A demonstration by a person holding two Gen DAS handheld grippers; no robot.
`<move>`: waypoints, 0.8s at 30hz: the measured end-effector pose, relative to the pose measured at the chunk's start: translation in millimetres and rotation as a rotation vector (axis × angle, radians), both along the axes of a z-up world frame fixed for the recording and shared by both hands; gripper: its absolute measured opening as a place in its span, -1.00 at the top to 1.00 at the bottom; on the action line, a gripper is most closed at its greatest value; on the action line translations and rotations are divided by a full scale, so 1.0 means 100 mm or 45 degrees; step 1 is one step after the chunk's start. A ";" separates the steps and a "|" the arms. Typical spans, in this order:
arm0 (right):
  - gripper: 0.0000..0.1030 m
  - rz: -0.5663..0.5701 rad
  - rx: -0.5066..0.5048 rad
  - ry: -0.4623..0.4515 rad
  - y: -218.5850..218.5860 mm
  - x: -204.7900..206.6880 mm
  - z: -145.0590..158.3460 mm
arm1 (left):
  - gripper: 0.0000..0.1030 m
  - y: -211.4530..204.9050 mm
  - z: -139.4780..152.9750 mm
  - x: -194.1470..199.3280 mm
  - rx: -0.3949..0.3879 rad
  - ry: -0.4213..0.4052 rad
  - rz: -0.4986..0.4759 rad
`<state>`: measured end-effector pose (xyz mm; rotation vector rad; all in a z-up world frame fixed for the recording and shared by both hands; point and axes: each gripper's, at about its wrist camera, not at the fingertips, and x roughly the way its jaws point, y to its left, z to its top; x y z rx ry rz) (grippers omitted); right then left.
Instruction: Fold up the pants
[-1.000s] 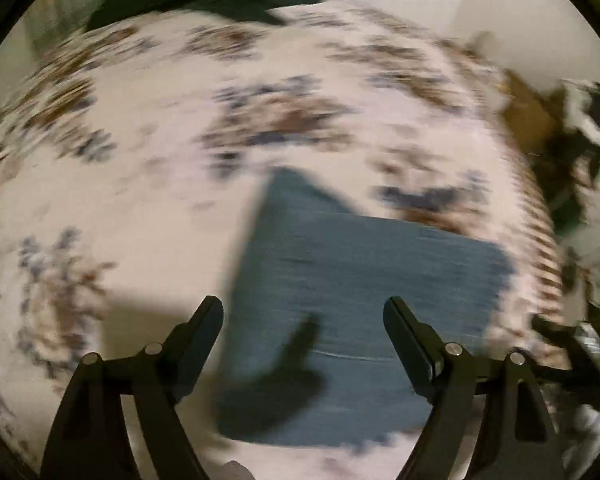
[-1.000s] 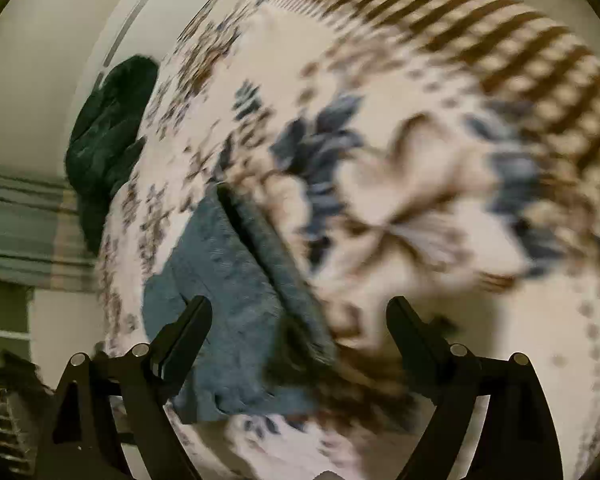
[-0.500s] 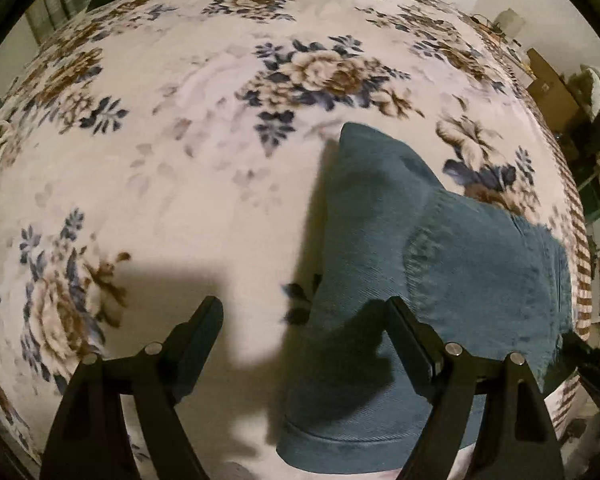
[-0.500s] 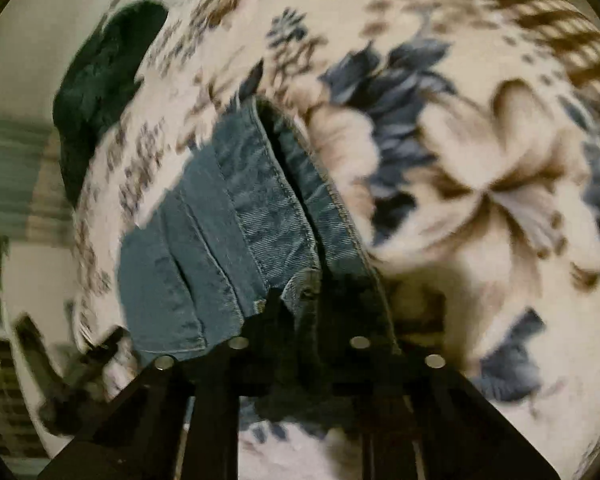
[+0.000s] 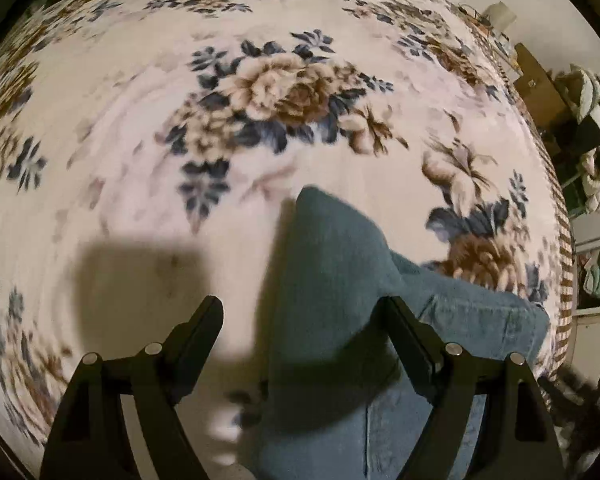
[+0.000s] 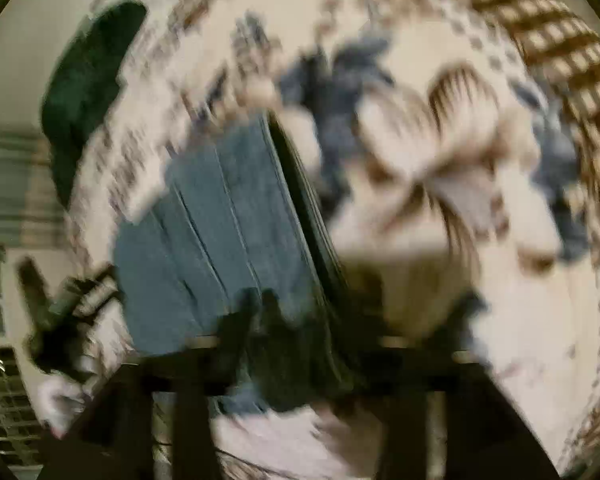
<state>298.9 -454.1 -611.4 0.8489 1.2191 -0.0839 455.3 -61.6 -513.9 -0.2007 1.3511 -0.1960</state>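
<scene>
Left tool (image 5: pixel 300 316) apart over folded pants (image 5: pixel 332 264), right tool (image 6: pixel 340 320) just opening, blurred, floral blanket (image 5: pixel 140 160) beneath

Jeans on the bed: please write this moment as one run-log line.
jeans: folded, on floral blanket | left hand-held gripper: open, over jeans edge | right hand-held gripper: just opening, blurred

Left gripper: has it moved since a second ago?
Yes. The left gripper, open, has come down and shifted toward the left edge of the folded blue denim pants; the floral blanket now looks closer.
</scene>
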 end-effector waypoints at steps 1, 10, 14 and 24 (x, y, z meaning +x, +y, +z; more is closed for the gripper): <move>-0.39 -0.007 0.015 -0.030 -0.05 0.10 0.00 | -0.58 -0.01 -0.01 0.03 0.005 0.000 -0.010; 0.22 0.003 0.212 0.057 -0.07 0.74 -0.53 | -0.58 0.07 -0.12 0.15 -0.058 0.033 0.000; 0.82 -0.067 0.026 -0.019 -0.10 0.55 -0.18 | -0.61 0.03 -0.20 0.23 -0.059 0.039 -0.007; -0.34 -0.066 0.030 0.063 -0.29 0.31 -0.17 | -0.64 0.39 -0.03 -0.08 -0.272 0.012 0.071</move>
